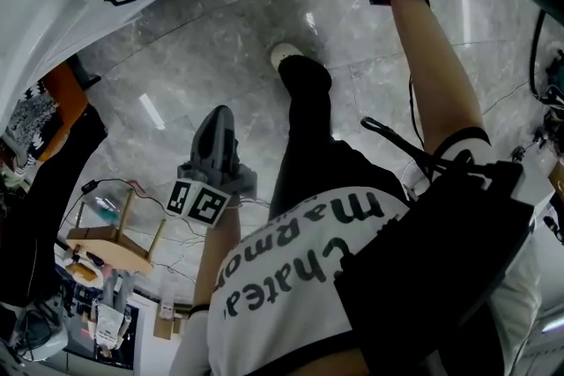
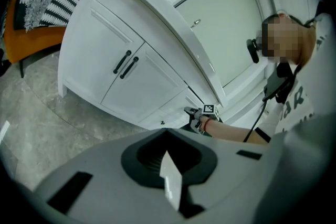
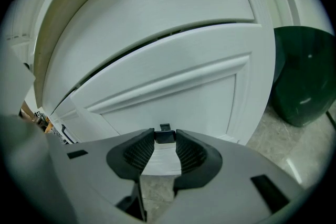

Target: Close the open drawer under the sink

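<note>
Right gripper (image 3: 165, 139): grey ribbed jaws pinching small dark square knob (image 3: 165, 135) on white panelled drawer front (image 3: 173, 86), drawer slightly proud at right end of white vanity cabinet (image 2: 105, 63); grip judged for pushing shut. Left gripper (image 2: 168, 157): jaws pressed together, empty, idle

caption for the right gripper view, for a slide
Right gripper clasps the dark handle on the white drawer, green bin alongside.

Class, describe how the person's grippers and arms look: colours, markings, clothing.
The left gripper and right gripper: grey shells, dark ribbed pads, each bearing a cube of black-and-white square markers. White short-sleeved shirt with dark lettering; red band on right wrist.
</note>
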A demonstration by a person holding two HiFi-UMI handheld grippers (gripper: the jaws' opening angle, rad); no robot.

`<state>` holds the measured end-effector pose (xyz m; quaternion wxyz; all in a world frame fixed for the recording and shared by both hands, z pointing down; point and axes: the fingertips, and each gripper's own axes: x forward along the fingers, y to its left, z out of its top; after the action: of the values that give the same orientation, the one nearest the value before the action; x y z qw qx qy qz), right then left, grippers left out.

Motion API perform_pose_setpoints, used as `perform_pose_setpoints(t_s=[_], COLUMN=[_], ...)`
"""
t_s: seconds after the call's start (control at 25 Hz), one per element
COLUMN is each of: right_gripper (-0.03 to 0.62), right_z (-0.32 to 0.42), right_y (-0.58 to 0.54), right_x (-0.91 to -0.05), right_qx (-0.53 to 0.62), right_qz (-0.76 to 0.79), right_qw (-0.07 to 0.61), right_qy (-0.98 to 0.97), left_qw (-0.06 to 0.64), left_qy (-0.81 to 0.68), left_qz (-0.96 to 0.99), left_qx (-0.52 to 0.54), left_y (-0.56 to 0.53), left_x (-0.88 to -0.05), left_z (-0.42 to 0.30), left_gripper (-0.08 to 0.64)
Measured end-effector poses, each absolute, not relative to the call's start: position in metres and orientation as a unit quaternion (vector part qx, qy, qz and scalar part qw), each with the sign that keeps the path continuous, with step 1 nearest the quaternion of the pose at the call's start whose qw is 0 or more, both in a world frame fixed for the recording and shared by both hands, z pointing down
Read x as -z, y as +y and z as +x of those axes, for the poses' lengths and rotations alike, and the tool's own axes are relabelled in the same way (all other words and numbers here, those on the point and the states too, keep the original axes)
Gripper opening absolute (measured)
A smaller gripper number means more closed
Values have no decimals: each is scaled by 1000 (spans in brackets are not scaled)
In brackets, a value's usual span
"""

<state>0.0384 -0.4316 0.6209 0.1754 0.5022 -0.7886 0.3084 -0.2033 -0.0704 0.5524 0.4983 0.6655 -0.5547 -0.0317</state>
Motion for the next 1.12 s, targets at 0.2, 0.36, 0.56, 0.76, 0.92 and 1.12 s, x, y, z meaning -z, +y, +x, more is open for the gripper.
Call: perform_pose_setpoints(t_s=[0.2, 0.36, 0.56, 0.76, 0.92, 1.12], right_gripper=[135, 137, 161, 183, 145, 15], right_z=[39, 35, 37, 37, 35, 30], right_y=[-437, -439, -431, -419, -407, -388], right_x=[-619, -619, -620, -606, -574, -499], right_qx=[-293, -284, -290, -290, -270, -207], right_qz=[498, 491, 500, 498, 496, 488], right_qw=[185, 198, 215, 229, 208, 172], right_qy=[-795, -799, -788, -785, -799, -830], left_qw=[493, 492, 485, 465, 449, 432], left_qy=[-560, -557, -555, -562, -571, -567], left_qz=[665, 668, 674, 682, 685, 697], left_qx=[32, 33, 43, 51, 63, 73], left_y=[-75, -75, -69, -63, -51, -34], left_x=[-550, -550, -536, -513, -499, -478], left_z=[-209, -209, -203, -209, -212, -203], left_gripper=[9, 9, 9, 9, 8, 9])
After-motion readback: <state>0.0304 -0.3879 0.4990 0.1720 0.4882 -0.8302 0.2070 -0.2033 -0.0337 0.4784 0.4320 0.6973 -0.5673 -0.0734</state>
